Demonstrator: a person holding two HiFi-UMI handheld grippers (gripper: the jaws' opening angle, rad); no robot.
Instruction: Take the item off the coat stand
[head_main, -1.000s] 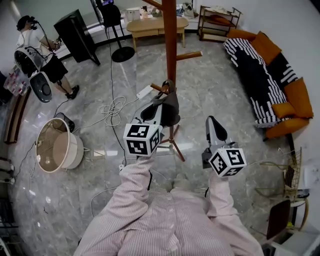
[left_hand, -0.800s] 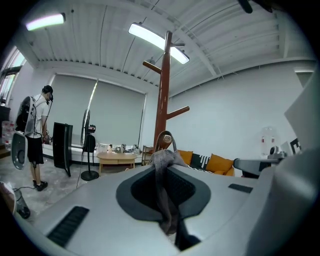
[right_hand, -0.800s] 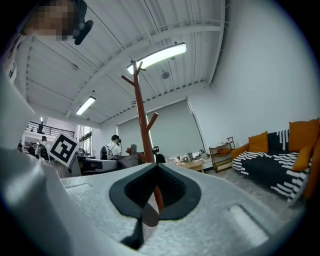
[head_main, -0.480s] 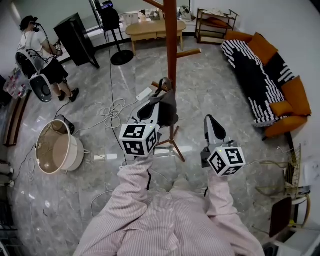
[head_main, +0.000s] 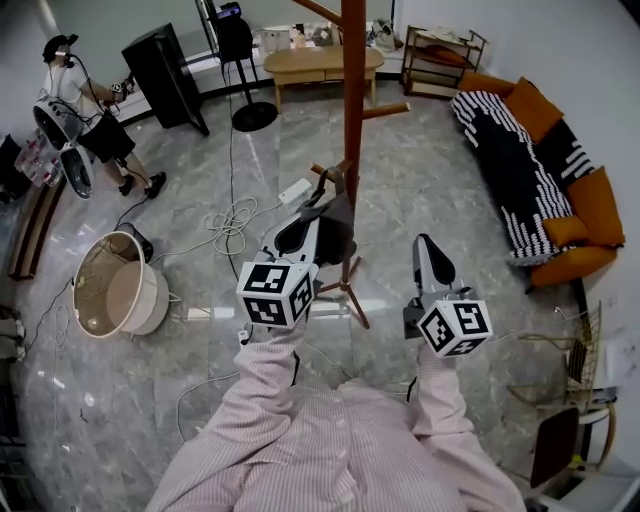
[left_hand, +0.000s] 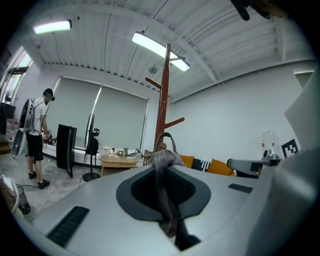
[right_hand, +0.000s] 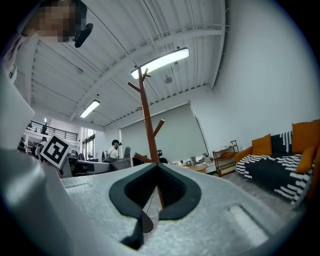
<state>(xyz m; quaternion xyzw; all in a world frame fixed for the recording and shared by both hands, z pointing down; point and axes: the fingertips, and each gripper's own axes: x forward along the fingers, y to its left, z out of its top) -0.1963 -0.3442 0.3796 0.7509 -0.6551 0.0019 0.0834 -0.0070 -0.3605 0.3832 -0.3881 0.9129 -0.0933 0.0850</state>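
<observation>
The brown wooden coat stand (head_main: 352, 90) rises straight ahead of me. A dark grey cloth item (head_main: 337, 228) hangs from one of its low pegs (head_main: 322, 174) by a looped strap. My left gripper (head_main: 322, 204) is shut on that item just below the peg. In the left gripper view the grey fabric (left_hand: 167, 200) runs down between the closed jaws of the left gripper (left_hand: 161, 165), and the strap loop (left_hand: 165, 140) stands in front of the stand (left_hand: 163, 100). My right gripper (head_main: 425, 242) hovers to the right of the stand, shut and empty. The right gripper (right_hand: 156, 167) faces the stand (right_hand: 147, 120).
A person (head_main: 80, 105) stands at the back left beside a black cabinet (head_main: 165, 62). A round tub (head_main: 115, 292) and loose cables (head_main: 230, 215) lie on the floor to the left. A sofa (head_main: 535, 160) lines the right wall, with a wooden table (head_main: 320, 62) behind the stand.
My left gripper has drawn slightly back toward me, still holding the item. The strap stays over the peg. The right gripper has barely moved.
</observation>
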